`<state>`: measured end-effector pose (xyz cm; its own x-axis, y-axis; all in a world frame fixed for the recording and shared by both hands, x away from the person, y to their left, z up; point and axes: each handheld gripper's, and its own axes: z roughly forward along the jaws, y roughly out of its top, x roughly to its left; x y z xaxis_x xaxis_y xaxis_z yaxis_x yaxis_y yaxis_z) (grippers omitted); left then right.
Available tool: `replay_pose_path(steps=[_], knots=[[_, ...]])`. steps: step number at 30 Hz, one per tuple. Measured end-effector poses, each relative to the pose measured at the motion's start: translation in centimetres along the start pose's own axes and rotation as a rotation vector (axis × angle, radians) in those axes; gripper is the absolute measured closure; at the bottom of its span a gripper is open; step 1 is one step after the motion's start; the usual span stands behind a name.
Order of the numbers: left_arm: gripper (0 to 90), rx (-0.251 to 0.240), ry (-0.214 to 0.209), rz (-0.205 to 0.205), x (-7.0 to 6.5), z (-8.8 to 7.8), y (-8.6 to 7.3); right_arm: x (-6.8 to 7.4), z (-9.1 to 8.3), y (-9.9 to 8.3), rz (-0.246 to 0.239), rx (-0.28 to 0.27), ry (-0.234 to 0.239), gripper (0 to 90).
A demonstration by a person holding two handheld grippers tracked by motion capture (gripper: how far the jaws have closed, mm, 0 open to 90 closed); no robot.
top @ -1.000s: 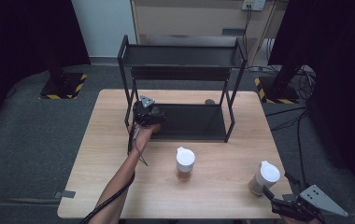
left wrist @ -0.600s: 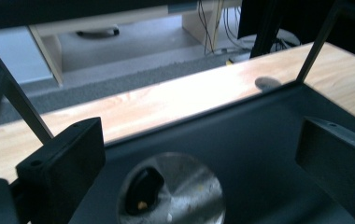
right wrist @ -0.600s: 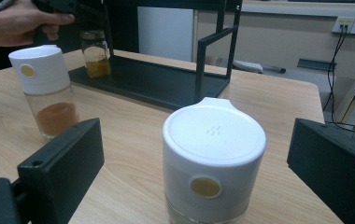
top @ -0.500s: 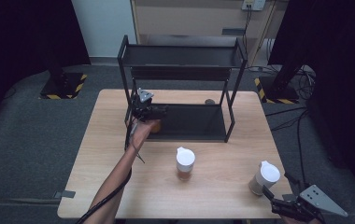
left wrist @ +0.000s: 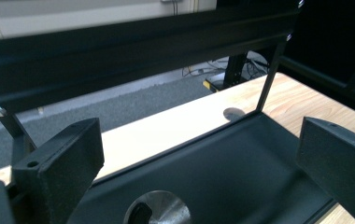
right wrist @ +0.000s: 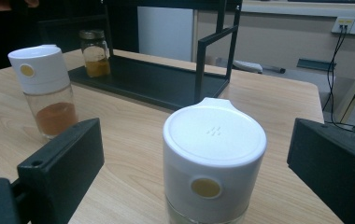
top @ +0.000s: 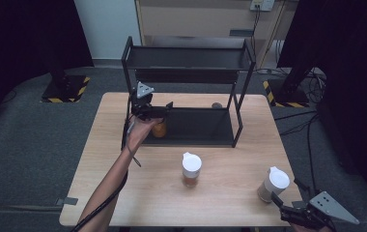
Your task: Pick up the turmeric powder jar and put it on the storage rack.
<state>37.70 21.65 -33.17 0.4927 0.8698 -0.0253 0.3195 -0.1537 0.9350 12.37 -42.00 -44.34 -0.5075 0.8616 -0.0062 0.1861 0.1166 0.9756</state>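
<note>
Your left gripper (top: 164, 108) has just been spreading its jaws and hangs released above the small jar (top: 159, 128), which stands on the rack's (top: 191, 126) bottom shelf, nothing between the jaws. Your right gripper (right wrist: 192, 154) is released too, jaws either side of the white-capped bottle (right wrist: 213, 158) on the bench (top: 230, 193).

1. The high view looks forward and down from above the person's side, taking in the whole bench (top: 123, 193) and black rack (top: 186, 58).
2. The left gripper view sits close, low over the rack's lower tray (left wrist: 241, 177).
3. The right gripper view looks level across the bench at the same rack (right wrist: 166, 84).
</note>
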Motion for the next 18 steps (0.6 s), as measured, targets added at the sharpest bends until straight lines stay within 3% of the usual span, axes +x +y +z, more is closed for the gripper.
replay_pose_path(steps=[11, 18], knots=[[0.0, -0.034, -0.076, 0.034, 0.9, -3.1, 0.9, 0.1, 0.1, 0.0, -0.002, 0.002, -0.002, 3.8], [0.0, -0.069, -0.118, 0.058, 0.8, -5.0, 0.1, 0.1, 0.1, 0.1, -0.004, 0.004, -0.004, 3.8]])
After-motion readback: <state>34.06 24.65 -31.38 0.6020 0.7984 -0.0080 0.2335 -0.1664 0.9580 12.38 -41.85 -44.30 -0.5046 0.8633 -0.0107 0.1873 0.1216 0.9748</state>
